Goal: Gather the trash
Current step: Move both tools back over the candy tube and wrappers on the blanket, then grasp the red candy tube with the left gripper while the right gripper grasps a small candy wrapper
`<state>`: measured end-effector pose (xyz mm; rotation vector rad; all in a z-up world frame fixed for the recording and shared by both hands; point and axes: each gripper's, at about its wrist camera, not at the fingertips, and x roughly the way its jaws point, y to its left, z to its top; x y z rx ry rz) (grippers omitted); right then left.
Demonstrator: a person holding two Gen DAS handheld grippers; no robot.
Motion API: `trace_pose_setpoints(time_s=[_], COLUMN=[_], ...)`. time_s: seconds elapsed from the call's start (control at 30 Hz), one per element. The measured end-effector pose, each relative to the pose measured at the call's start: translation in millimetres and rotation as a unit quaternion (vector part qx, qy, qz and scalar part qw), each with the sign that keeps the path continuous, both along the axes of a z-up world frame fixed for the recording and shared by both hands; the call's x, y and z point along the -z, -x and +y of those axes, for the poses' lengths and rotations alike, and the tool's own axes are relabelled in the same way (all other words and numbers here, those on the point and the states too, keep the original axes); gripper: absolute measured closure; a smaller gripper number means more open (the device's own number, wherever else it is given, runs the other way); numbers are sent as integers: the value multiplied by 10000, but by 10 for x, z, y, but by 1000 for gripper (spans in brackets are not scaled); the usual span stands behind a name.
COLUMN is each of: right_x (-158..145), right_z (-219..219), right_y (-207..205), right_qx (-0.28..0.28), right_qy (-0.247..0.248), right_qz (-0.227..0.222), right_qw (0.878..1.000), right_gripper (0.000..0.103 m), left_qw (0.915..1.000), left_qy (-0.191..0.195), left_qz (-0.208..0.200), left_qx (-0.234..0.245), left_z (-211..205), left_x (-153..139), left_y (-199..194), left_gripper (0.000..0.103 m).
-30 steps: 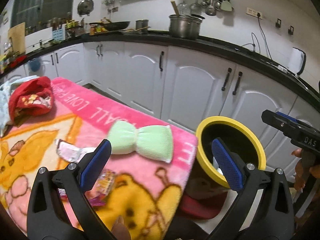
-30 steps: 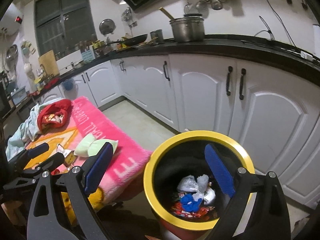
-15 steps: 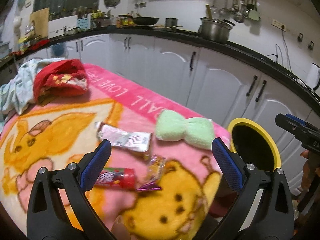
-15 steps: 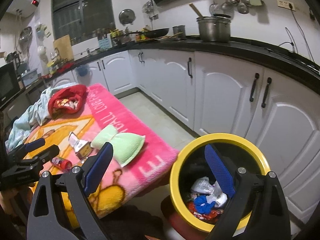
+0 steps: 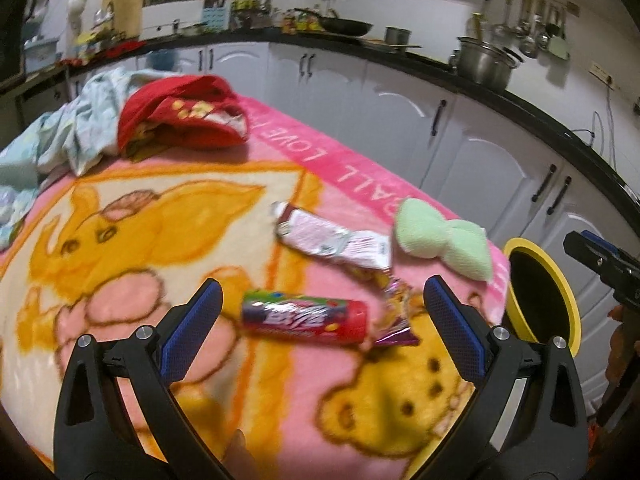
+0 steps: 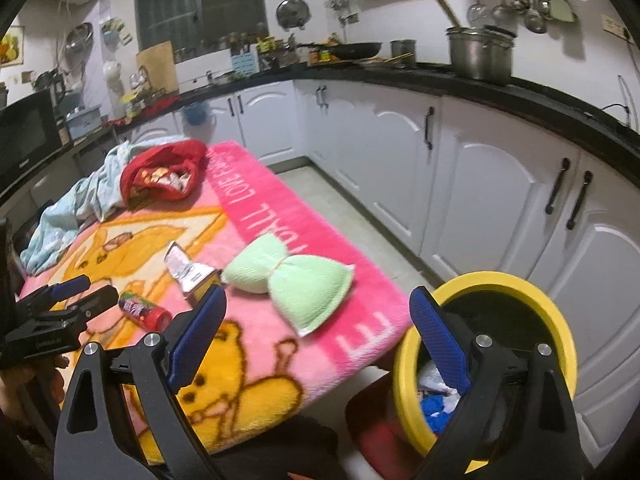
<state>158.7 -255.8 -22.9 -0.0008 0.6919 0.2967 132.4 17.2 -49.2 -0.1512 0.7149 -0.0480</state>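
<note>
A: Setting?
B: Kitchen. White cabinets (image 6: 472,184) under a black worktop, steel pot (image 6: 480,58) at the back. In front, a desk covered with a pink cartoon blanket (image 5: 132,248).

A: Items on the blanket, left to right?
B: Far left, a pale blue cloth (image 5: 76,136), crumpled. Against it, a red garment (image 5: 180,116), bunched. Centre, a silver-pink wrapper (image 5: 332,238), flattened. Just below it, a red candy tube (image 5: 304,318), lying on its side. Touching the tube's right end, a small purple-gold wrapper (image 5: 396,312), crinkled. Near the right edge, a green bow-shaped cloth (image 5: 444,238).

A: Off the blanket?
B: One yellow-rimmed bin (image 6: 532,292), on the floor just beside the desk's right corner. Inside: white, blue and red scraps, partly hidden.

A: Left gripper?
B: Left gripper (image 5: 320,328), fingers spread wide, holding nothing. It hovers above the blanket; in its own view the candy tube sits between the blue pads. The right wrist view shows it at the left, near the tube.

A: Right gripper?
B: Right gripper (image 6: 318,340), fingers spread, empty. It hangs over the gap between the blanket's corner and the bin, its right pad (image 6: 438,340) in front of the bin's rim. A hand (image 5: 620,356) shows under it at the edge of the left view.
</note>
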Motion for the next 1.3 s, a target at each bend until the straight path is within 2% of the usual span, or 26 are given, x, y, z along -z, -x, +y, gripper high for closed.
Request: trace_pose_setpoints(time_s=[0.17, 0.4, 0.5, 0.67, 0.9, 1.0, 1.3], right_x=[107, 285, 358, 470, 560, 608, 779], right_z=[225, 485, 606, 718, 803, 862, 1009], right_y=[-74, -175, -223, -294, -307, -320, -403], right_qx=[-245, -519, -624, -743, -844, -903, -1098], right_qy=[70, 64, 106, 190, 233, 240, 92], right_qz=[171, 524, 654, 832, 938, 997, 1278], right_qw=[9995, 9973, 9958, 9936, 9917, 9906, 9857], right_gripper=[13, 25, 30, 41, 45, 46, 51], left_qw=[9991, 9939, 9868, 9749, 9509, 9486, 9555], left_qy=[212, 693, 1207, 1845, 2735, 2727, 2360], left_qz=[241, 641, 841, 1066, 1333, 1434, 1498], left_qx=[-278, -565, -676, -640, -571, -722, -939], left_z=[234, 515, 622, 660, 610, 581, 554], left_x=[106, 284, 378, 472, 577, 593, 588], left_y=[15, 9, 6, -1, -148, -238, -540], left_gripper=[10, 10, 16, 43, 44, 44, 43])
